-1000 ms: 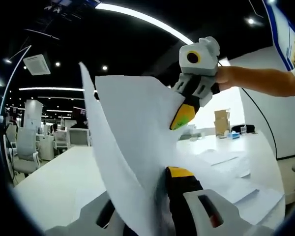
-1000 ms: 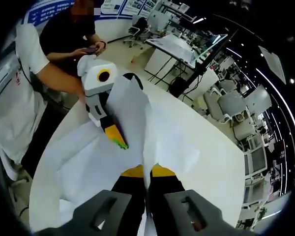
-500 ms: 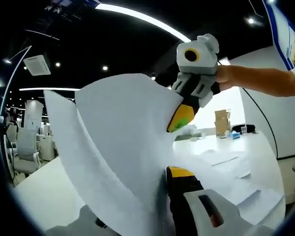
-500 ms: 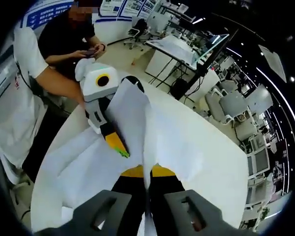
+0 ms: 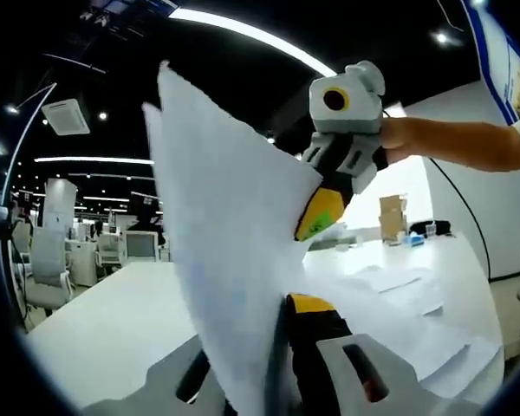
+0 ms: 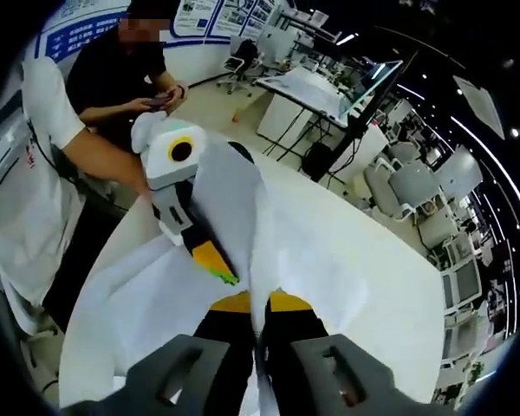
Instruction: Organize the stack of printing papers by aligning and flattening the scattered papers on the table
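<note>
Paper [image 5: 234, 260] stood lifted off the white table [image 5: 104, 321], its sheets clamped by my left gripper [image 5: 273, 364] and my right gripper [image 6: 258, 305], each pinching an edge. Pulling unevenly could have crumpled or torn them. Blue wall posters [image 6: 78, 17] at far left carried no readable writing.

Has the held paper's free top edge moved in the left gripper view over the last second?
Yes. The paper swung out toward the ceiling vent, then back up toward the light strip.

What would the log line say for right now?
left gripper: shut on paper sheet | right gripper: shut on same sheet | sheet: lifted above table
</note>
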Tool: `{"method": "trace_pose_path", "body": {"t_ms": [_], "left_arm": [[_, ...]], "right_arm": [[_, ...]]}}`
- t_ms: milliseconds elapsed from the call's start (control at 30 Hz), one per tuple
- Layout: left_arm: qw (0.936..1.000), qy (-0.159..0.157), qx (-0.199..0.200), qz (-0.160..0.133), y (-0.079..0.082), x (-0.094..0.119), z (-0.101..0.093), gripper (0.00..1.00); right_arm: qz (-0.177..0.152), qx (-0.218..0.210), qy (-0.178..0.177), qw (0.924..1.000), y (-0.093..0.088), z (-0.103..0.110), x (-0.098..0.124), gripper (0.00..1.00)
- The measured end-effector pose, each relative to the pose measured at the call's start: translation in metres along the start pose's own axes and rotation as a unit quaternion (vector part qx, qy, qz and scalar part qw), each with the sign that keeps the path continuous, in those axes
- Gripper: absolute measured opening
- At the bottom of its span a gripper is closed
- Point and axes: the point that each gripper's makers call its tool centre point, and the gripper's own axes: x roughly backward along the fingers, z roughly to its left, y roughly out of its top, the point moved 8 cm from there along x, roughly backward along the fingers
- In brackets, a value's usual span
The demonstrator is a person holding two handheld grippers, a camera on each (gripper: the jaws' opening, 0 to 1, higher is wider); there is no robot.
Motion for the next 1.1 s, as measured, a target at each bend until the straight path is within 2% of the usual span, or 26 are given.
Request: {"method": "trace_pose_path", "body": {"t_ms": [100,167,300,533,567,700,833,967,1100], "left_arm": [[0.9999,0.008,0.006,-0.006,0.001,0.002,0.004,0.06],[0.9999,0.010,0.005,-0.011,0.002,0.002,0.004,0.06],[0.9999,0.011,0.000,-0.009,0.002,0.002,0.004,0.06],[0.9999,0.010,0.003,-0.010,0.002,0.001,0.005,0.06],[0.9999,0.011,0.003,-0.009,0.002,0.001,0.005,0.06],[0.9999,0.010,0.008,-0.011,0.002,0.002,0.004,0.06],[0.9998,0.010,0.012,-0.011,0.002,0.002,0.004,0.06],[0.9998,0.009,0.014,-0.014,0.003,0.003,0.004,0.06],[0.9997,0.010,0.018,-0.015,0.003,0.003,0.005,0.06]], "right_arm": [[-0.003,-0.003,0.002,1.0000,-0.001,0.001,-0.002,0.09],[-0.007,-0.033,-0.023,0.9992,-0.003,-0.001,-0.005,0.13],[-0.009,-0.049,-0.012,0.9987,-0.005,-0.002,-0.005,0.12],[-0.041,-0.095,-0.036,0.9940,-0.008,-0.010,0.001,0.24],[-0.046,-0.101,-0.049,0.9926,-0.009,-0.013,0.002,0.26],[-0.072,-0.117,-0.063,0.9885,-0.013,-0.017,0.005,0.31],[-0.069,-0.140,-0.068,0.9854,-0.021,-0.019,0.011,0.39],[-0.063,-0.182,-0.088,0.9774,-0.034,-0.018,0.020,0.58],[-0.066,-0.212,-0.096,0.9703,-0.047,-0.022,0.030,0.60]]}}
